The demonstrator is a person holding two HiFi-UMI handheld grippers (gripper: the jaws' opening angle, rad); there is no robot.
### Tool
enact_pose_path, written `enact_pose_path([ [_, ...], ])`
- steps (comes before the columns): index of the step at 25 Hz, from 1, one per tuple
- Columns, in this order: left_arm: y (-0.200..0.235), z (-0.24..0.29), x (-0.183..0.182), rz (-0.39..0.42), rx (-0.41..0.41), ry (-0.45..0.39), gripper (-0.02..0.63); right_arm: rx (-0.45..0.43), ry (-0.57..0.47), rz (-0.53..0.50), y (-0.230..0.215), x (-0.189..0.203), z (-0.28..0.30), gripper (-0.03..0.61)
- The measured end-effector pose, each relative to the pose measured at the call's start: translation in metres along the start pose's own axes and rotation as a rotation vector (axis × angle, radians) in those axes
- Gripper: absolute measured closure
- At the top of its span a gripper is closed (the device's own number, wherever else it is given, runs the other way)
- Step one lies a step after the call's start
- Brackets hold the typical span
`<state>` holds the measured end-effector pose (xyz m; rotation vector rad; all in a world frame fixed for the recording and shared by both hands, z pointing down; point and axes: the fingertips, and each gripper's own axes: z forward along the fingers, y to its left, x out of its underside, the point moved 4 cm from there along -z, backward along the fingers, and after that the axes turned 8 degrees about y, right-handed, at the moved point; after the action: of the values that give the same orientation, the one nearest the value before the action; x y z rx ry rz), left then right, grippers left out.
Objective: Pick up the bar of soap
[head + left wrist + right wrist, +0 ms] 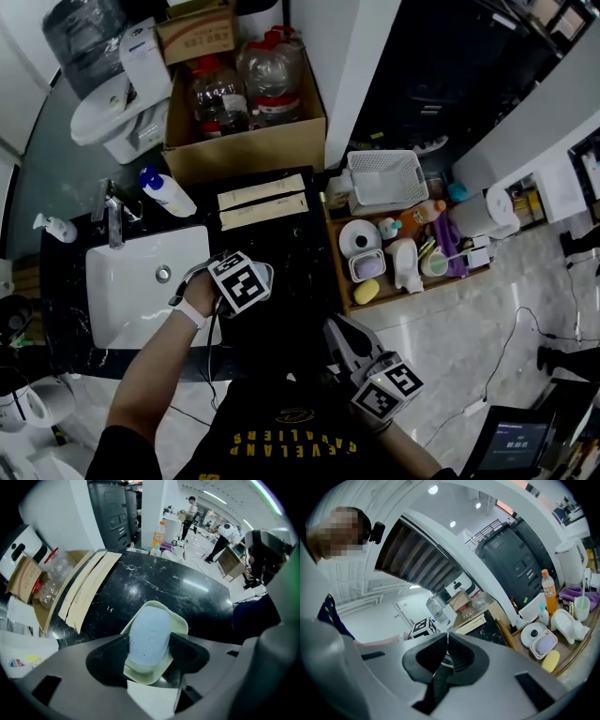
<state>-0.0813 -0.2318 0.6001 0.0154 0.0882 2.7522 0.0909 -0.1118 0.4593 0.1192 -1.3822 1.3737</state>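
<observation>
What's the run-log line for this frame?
left gripper: shut on bar of soap | soap: in dish on counter, not lifted | right gripper: shut, empty

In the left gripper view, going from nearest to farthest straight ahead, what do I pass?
Left gripper, jaws on the bar of soap → pale dish, far rim → black countertop → orange bottle → people in the room beyond.

White sink [127, 300] near cardboard box [248, 155] (bottles [272, 80] inside).
</observation>
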Motion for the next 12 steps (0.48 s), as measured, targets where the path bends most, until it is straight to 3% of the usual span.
enact_pose_path([
  [6, 0.003, 0.002, 0.000, -0.044, 0.076, 0.060, 0.328, -0.004, -0.006, 0.032, -0.008, 0.001, -0.005, 0.558],
  [12, 0.004, -0.009, 0.003, -0.100, 0.111, -0.037, 0.339, -0.013, -0.006, 0.050, -0.012, 0.000, -0.010, 0.558],
])
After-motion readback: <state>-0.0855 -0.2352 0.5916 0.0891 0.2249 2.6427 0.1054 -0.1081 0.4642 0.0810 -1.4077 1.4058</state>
